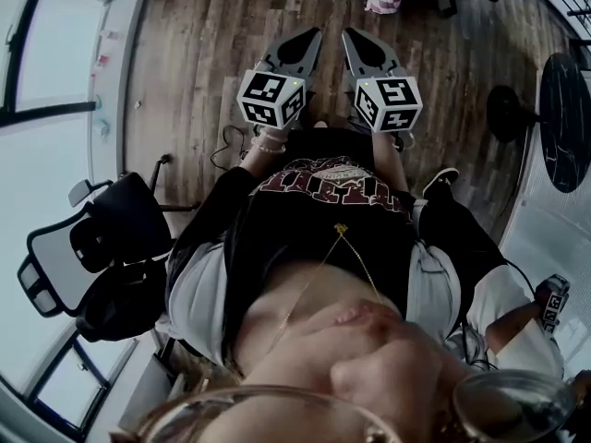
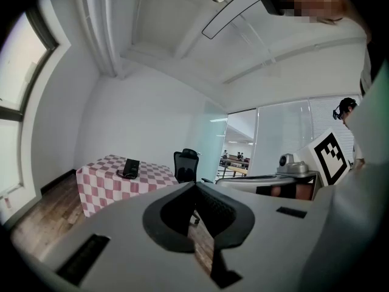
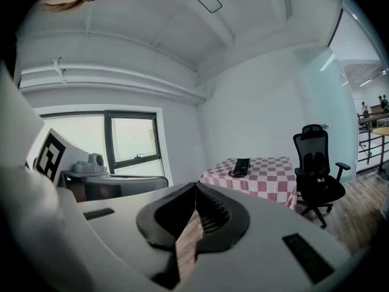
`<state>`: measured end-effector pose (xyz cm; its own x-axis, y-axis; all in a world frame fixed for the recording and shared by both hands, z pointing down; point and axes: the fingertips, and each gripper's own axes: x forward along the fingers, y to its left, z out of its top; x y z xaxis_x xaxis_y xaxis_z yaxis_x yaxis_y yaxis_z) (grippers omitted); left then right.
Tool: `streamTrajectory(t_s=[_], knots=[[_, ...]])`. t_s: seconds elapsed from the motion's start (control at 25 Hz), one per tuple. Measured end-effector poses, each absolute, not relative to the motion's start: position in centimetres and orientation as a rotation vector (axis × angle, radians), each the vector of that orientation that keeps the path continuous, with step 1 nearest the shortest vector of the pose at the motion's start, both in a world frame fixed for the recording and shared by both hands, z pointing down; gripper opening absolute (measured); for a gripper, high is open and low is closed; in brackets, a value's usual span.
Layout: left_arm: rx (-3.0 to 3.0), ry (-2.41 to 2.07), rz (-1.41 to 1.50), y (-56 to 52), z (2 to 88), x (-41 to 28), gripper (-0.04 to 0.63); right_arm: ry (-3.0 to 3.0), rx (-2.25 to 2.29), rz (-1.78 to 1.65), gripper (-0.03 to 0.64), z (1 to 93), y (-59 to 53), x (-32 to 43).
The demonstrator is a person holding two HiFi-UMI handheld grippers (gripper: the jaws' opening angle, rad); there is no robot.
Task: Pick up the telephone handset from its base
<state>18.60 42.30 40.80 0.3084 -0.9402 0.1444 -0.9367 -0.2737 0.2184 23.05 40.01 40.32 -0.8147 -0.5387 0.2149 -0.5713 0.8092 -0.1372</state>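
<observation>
Wood floor (image 1: 185, 44) spans the room. A table (image 2: 100, 187) with a red-checked cloth stands well ahead of both grippers, with a black office chair (image 3: 316, 163) beside it. The left gripper (image 2: 196, 185) and right gripper (image 3: 196, 185) sit side by side, jaws together and empty. The black telephone (image 2: 130, 168) lies on the cloth, too small to tell handset from base.

Telephone (image 3: 242, 166) atop table (image 3: 270, 181); office chair (image 3: 316, 166) right of table, seemingly near.
</observation>
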Motion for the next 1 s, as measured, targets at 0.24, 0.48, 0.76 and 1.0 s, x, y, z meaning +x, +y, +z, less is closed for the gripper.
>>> streamTrajectory(t_s=[0.24,0.48,0.76,1.0], knots=[[2.333,-1.666,-0.017,40.0,41.0,16.0,0.009,-2.842,0.884,0.281,0.02,39.8,38.1,20.1],[2.357,-1.639,-0.002,37.0,40.7,12.6,0.009,-2.833,0.918,0.269,0.02,39.5,35.1,16.6],[2.38,-1.603,0.01,33.9,41.1,8.4,0.009,-2.842,0.98,0.262,0.02,39.3,31.9,12.6],[2.393,-1.573,0.038,32.2,41.5,6.2,0.01,-2.835,1.006,0.293,0.02,39.8,30.3,10.3]])
